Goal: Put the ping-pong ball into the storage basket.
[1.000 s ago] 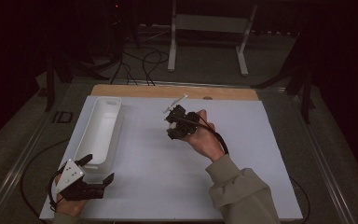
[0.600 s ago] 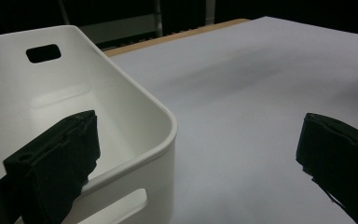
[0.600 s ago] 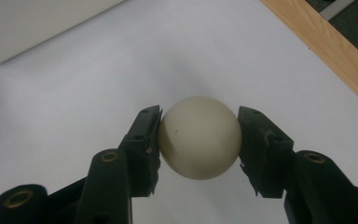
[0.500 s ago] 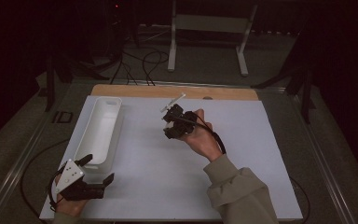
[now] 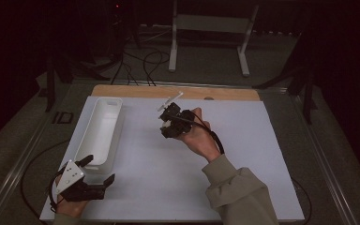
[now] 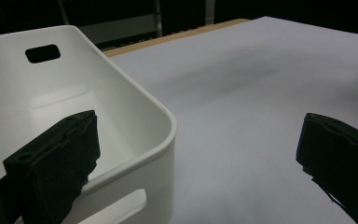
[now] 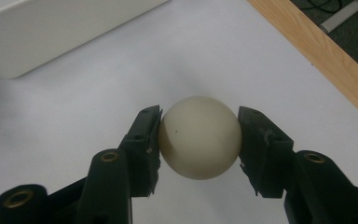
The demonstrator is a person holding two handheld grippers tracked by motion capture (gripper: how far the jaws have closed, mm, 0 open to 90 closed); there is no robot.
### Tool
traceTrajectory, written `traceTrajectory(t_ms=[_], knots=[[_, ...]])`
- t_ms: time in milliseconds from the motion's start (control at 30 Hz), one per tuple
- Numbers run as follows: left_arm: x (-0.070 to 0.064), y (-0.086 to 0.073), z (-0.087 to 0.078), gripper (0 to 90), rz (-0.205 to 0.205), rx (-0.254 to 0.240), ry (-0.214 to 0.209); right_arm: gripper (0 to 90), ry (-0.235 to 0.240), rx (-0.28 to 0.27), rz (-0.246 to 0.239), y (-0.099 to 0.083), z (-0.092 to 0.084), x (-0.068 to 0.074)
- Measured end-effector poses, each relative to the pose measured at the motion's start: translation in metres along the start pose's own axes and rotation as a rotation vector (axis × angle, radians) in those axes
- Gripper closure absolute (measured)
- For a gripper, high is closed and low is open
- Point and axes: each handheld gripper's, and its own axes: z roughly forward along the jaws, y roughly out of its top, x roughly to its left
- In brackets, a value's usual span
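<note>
My right tool (image 7: 199, 135) clamps a smooth cream ball (image 7: 199, 137), frame centre, above the white counter (image 5: 262, 154). Left tool (image 5: 98, 172) gapes empty, lower left, at the near end of the long white plastic bin (image 5: 104, 123). Open sheet lies between them.

Dim lab: papered bench (image 5: 243, 187), floor cables (image 5: 140, 61)

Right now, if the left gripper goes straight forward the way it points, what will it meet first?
Probably the white bin: the near corner sits between the open jaws of the left gripper, one jaw over its inside, the other over the bare white table. Depth is unclear.
</note>
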Motion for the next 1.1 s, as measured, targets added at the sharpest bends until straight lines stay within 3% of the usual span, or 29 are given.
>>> traceTrajectory(t_ms=[1100], knots=[[0.0,0.0,0.0,0.1,-0.002,-0.004,-0.003,50.4,0.021,-0.042,-0.026,0.023,0.002,0.023]])
